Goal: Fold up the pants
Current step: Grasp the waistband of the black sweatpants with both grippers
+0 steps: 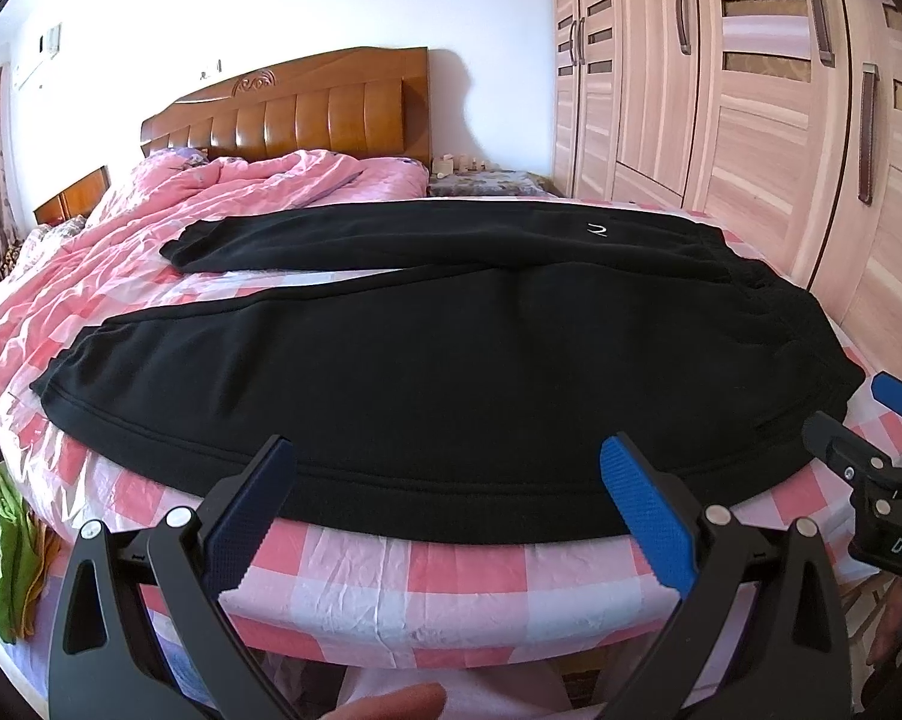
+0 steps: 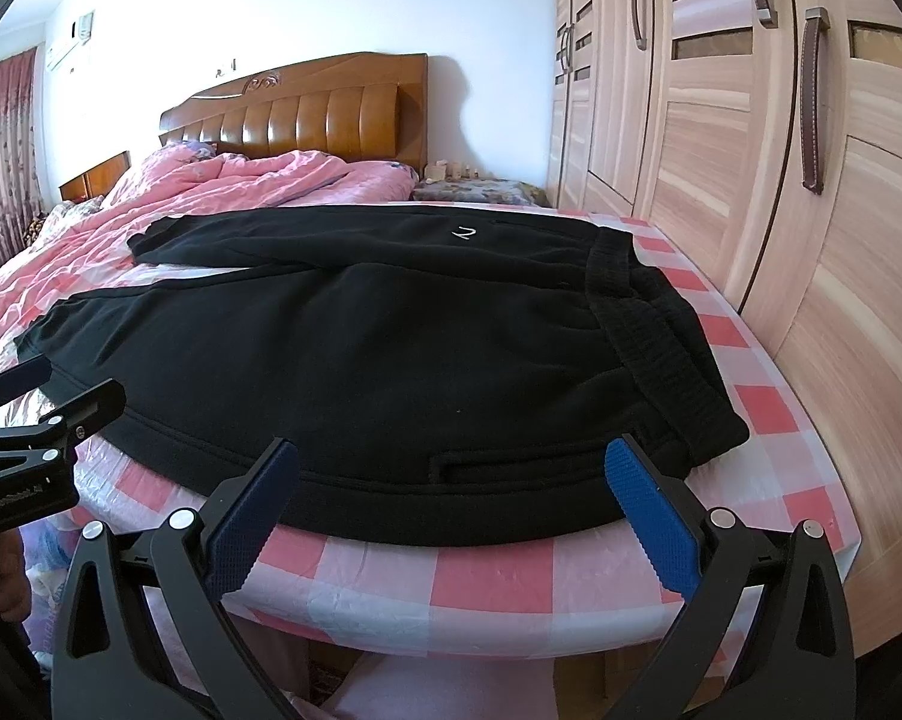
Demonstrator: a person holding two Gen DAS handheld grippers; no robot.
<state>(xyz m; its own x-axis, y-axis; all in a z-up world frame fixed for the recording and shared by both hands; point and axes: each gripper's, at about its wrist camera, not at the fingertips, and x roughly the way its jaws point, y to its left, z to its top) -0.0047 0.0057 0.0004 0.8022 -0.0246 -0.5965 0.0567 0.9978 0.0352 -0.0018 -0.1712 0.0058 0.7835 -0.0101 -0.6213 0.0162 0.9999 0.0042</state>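
Two pairs of tongs hover at the near edge of a bed, both spread wide with nothing between the fingers. Black pants (image 1: 451, 372) lie flat on the pink checked sheet (image 1: 463, 576), filling the middle of both frames. Their long axis runs across the picture: the waistband (image 2: 649, 324) sits toward the right, by the wardrobe (image 2: 751, 180), and the two leg ends (image 1: 175, 246) reach toward the left, near the rumpled pink quilt (image 1: 169, 210). The legs are parted, with a strip of sheet showing between them.

In the left wrist view the left tongs (image 1: 451, 498) face the long side seam of the near leg, about midway along it. In the right wrist view the right tongs (image 2: 451, 504) face the same near edge closer to the waistband, with a pocket slit just ahead. The right one is therefore nearer the waist, the left nearer the cuffs.

Judging from this, the near leg's edge lies straight ahead of both, so each could pinch it and carry it away over the far leg.
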